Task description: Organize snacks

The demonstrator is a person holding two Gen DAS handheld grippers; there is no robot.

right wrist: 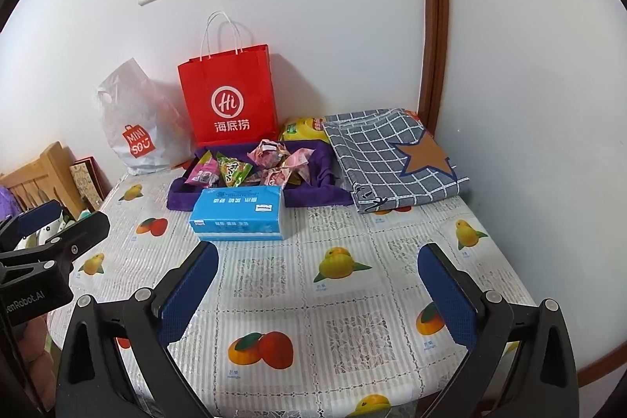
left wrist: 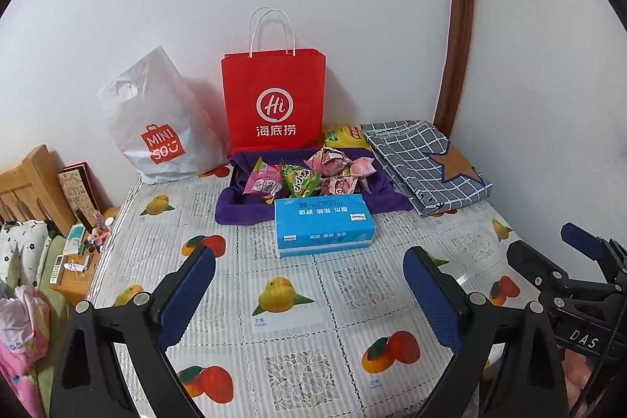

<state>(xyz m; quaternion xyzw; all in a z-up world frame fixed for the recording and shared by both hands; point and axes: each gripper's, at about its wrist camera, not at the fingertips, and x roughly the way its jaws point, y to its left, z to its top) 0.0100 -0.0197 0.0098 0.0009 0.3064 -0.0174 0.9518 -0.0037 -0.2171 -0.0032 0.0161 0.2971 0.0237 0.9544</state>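
Snacks piled in a purple cloth tray mid-frame, probably to keep them corralled, with a blue tissue pack right in front. Left tongs and right tongs both spread wide at the bottom of frame, gripping nothing. Well short of the snacks, tissue pack sitting between.

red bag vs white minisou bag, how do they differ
The red bag is stiff paper and stands upright; the white bag is soft plastic, slumped and crumpled. The red bag has white cord handles; the white bag has a punched handle hole. Both sit against the wall behind the snacks.
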